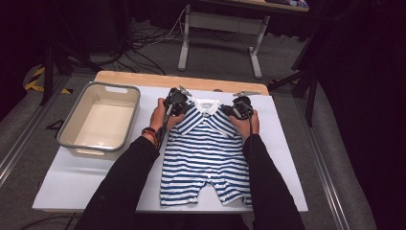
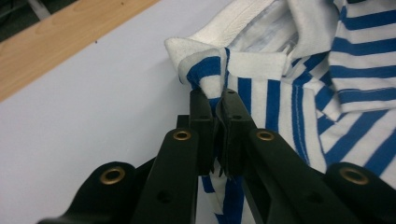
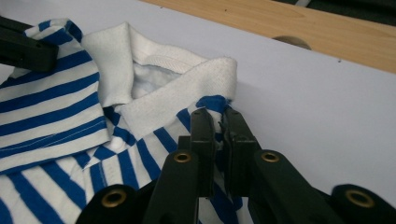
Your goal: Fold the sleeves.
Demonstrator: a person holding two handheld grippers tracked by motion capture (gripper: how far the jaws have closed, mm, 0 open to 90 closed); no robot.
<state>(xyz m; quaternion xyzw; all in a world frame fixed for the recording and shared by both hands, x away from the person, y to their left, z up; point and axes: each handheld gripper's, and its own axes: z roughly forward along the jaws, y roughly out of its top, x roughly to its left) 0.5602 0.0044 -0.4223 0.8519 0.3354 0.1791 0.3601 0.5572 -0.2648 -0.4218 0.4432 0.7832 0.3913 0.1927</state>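
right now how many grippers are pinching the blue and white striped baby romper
2. The left gripper is shut on the blue and white striped baby romper at one shoulder beside the white collar; the right gripper is shut on the other shoulder.

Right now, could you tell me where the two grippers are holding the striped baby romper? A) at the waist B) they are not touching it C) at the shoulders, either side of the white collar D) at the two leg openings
C: the left gripper and the right gripper are each shut on the striped romper's shoulder fabric beside the white collar.
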